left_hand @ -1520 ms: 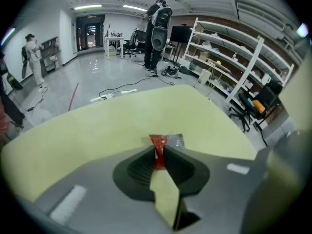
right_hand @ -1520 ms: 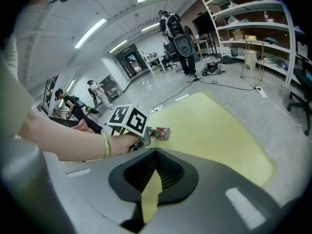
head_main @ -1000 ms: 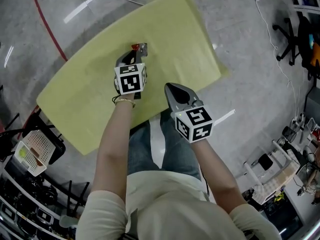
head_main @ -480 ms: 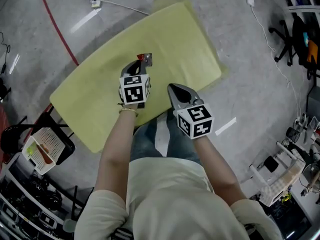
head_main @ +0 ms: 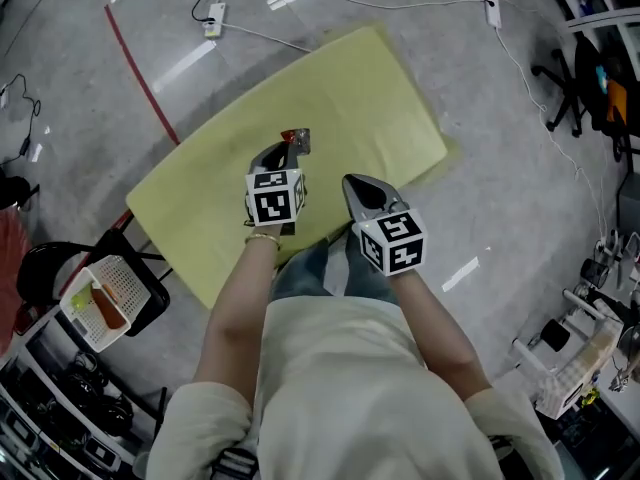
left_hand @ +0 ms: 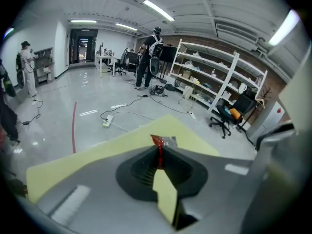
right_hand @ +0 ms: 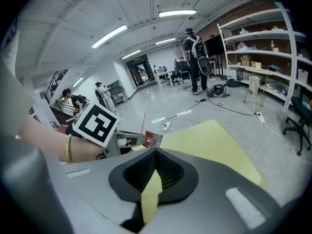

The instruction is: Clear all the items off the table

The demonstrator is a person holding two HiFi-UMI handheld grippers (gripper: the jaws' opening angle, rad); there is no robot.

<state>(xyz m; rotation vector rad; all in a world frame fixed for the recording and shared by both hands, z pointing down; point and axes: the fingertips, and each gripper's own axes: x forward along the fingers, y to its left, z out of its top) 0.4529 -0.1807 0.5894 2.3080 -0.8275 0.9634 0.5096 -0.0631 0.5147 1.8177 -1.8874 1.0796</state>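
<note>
no legible text, no readable labels

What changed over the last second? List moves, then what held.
Both grippers rose higher above the yellow table, which now looks farther below. The left gripper stays shut on the red-and-silver wrapper; the right gripper stays shut and empty. Nothing taken or released.

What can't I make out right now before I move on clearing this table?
- The red-and-silver packet in the left gripper: too small in the head view to identify; in the left gripper view the closed jaws hide most of it.
- The table: its near edge is hidden by the person's arms and the right gripper in the head view.
- The basket: its contents are too small to name in the head view.
</note>
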